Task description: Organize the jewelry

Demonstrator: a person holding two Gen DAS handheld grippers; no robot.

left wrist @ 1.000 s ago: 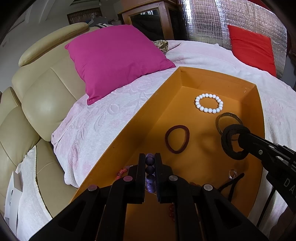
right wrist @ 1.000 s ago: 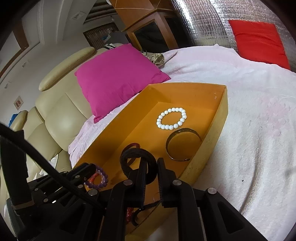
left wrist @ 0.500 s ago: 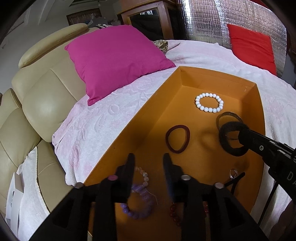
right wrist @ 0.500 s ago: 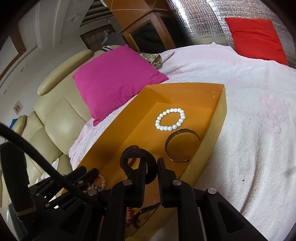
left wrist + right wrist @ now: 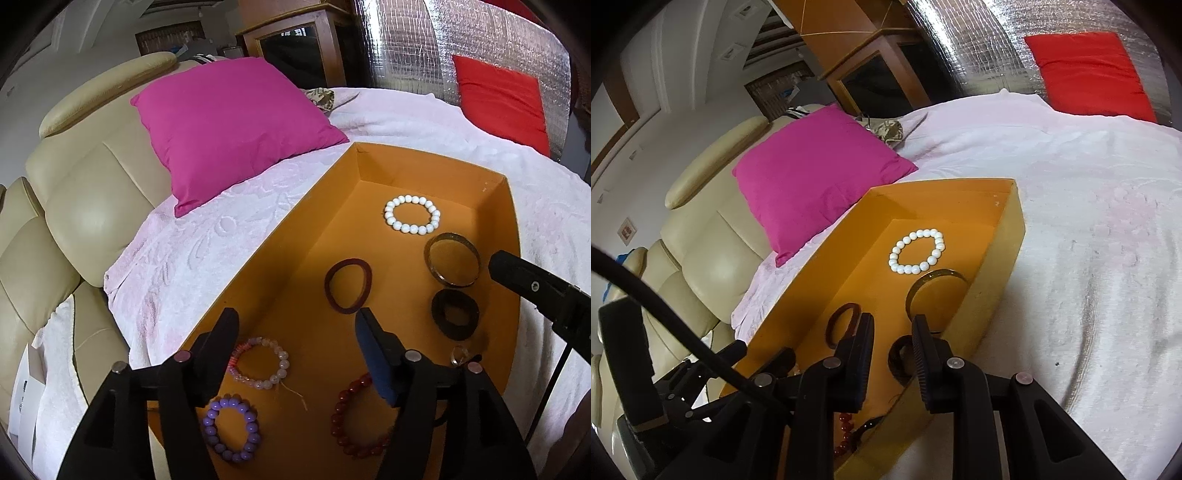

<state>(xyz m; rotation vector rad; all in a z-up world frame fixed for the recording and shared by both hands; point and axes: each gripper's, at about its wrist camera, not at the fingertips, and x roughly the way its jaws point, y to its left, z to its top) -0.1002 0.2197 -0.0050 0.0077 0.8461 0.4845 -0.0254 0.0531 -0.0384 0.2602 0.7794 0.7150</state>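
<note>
Okay, so both grippers have just been opening over the orange tray (image 5: 511,221). The left gripper (image 5: 295,325) has its jaws wide apart with nothing between them — the purple bead bracelet (image 5: 231,430) lies flat on the tray floor right below it, near the tray's near-left corner, next to a pale pink bead bracelet (image 5: 258,363). The right gripper (image 5: 892,336) is only slightly parted; the black hair tie (image 5: 455,314) sits on the tray floor under it by the right wall, and from what I can see the pads aren't pressing on it.

My take on doing this step well: lift both grippers straight up before swinging away, so a pad doesn't snag a loop and drag it into its neighbour. The dark red bead bracelet (image 5: 356,421) and a small ring (image 5: 458,356) lie close by at the near end, so go easy there.

Further out, the maroon band (image 5: 348,284) sits mid-tray, the metal bangle (image 5: 452,264) along the right wall, the white bead bracelet (image 5: 412,214) toward the far end. The tray rests on a bed (image 5: 1089,258) under a soft pinkish-white cover — squishy footing, so don't lean on the walls. A magenta cushion (image 5: 229,125), a cream leather sofa (image 5: 85,192) and a red cushion (image 5: 1086,70) sit around it.
</note>
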